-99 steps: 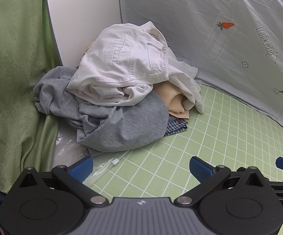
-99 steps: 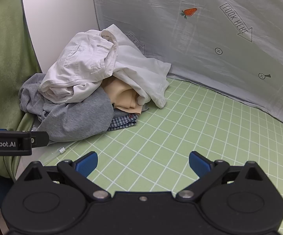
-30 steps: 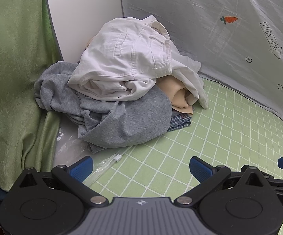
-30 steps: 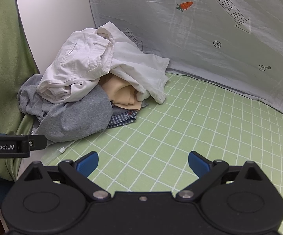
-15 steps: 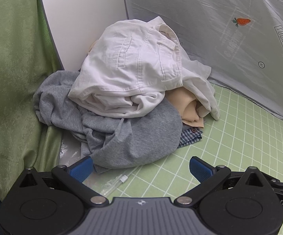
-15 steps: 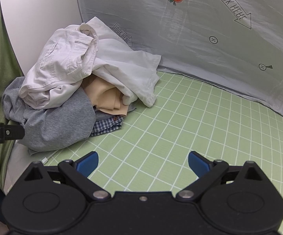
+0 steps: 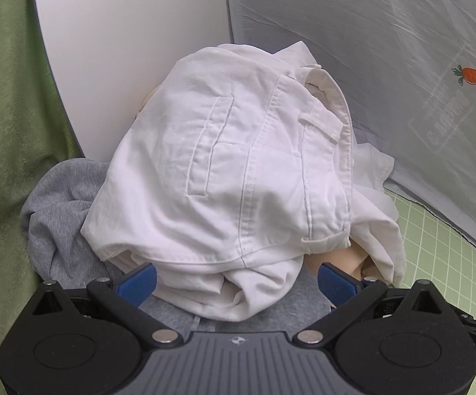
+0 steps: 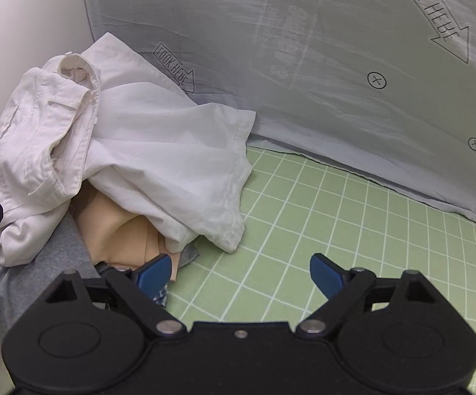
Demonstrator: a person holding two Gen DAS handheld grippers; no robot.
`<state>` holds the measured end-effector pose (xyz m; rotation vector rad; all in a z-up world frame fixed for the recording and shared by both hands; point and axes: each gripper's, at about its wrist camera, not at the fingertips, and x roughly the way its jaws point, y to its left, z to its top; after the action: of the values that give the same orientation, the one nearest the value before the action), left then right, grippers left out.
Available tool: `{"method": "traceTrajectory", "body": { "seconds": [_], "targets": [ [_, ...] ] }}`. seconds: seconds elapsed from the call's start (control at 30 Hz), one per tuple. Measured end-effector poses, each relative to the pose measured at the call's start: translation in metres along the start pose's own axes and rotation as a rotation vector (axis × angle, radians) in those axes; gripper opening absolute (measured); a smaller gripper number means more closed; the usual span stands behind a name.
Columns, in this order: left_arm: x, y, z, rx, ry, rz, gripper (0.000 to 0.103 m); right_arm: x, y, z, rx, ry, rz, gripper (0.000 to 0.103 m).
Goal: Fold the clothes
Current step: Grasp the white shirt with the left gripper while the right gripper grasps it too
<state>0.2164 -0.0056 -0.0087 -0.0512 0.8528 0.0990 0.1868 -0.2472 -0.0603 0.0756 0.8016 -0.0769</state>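
Observation:
A pile of clothes lies in the corner. White trousers [image 7: 224, 177] sit on top of a grey sweatshirt [image 7: 56, 223], with a white shirt [image 8: 172, 151], a beige garment [image 8: 119, 230] and a blue checked cloth [image 8: 160, 293] beside them. My left gripper [image 7: 238, 283] is open and close up to the pile, and the lower fold of the trousers bulges between its blue fingers. My right gripper [image 8: 240, 275] is open with its jaws closing over bare mat. Its left fingertip [image 8: 155, 275] is at the edge of the beige garment.
A green grid mat [image 8: 336, 230] covers the surface to the right of the pile. A grey sheet with carrot prints [image 8: 336, 65] hangs behind, a white panel [image 7: 122, 49] stands at the back left, and a green curtain [image 7: 4, 131] is on the left.
Both grippers have moved forward to the pile, which now fills the left wrist view. The plastic wrapper on the mat has dropped out of sight. The right gripper's fingers stand slightly narrower.

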Motion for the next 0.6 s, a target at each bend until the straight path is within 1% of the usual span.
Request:
{"method": "traceTrajectory", "body": {
  "seconds": [0.07,0.13,0.2,0.27,0.33,0.4,0.43,0.47,0.5,0.53,0.57,0.6],
  "targets": [
    [0.014,-0.001,0.007,-0.020,0.008,-0.006,0.101,0.022,0.003,0.008,-0.015,0.012,0.003,0.088],
    [0.026,-0.002,0.012,-0.041,0.018,-0.019,0.097,0.044,0.004,0.014,-0.043,0.030,0.005,0.086],
    [0.035,-0.003,0.015,-0.052,0.029,-0.023,0.095,0.064,0.009,0.018,-0.078,0.048,-0.002,0.082],
    [0.042,-0.004,0.018,-0.061,0.031,-0.019,0.094,0.083,0.014,0.020,-0.112,0.062,-0.014,0.076],
    [0.048,-0.004,0.019,-0.070,0.032,-0.018,0.092,0.097,0.019,0.023,-0.142,0.055,-0.031,0.074],
    [0.052,-0.002,0.020,-0.078,0.032,-0.019,0.088,0.106,0.027,0.025,-0.197,0.035,-0.030,0.072],
    [0.054,-0.001,0.020,-0.082,0.032,-0.019,0.084,0.110,0.031,0.026,-0.230,0.028,-0.033,0.069],
    [0.054,0.000,0.019,-0.083,0.028,-0.018,0.080,0.112,0.035,0.025,-0.261,0.019,-0.027,0.063],
    [0.053,0.002,0.018,-0.084,0.025,-0.017,0.077,0.114,0.039,0.025,-0.289,0.013,-0.014,0.058],
    [0.052,0.003,0.017,-0.083,0.022,-0.014,0.070,0.115,0.042,0.024,-0.316,0.014,0.008,0.047],
    [0.050,0.004,0.015,-0.081,0.019,-0.004,0.063,0.115,0.045,0.023,-0.338,0.013,0.030,0.030],
    [0.048,0.006,0.014,-0.082,0.014,-0.002,0.061,0.114,0.047,0.022,-0.361,0.012,0.052,0.023]
  ]
}}
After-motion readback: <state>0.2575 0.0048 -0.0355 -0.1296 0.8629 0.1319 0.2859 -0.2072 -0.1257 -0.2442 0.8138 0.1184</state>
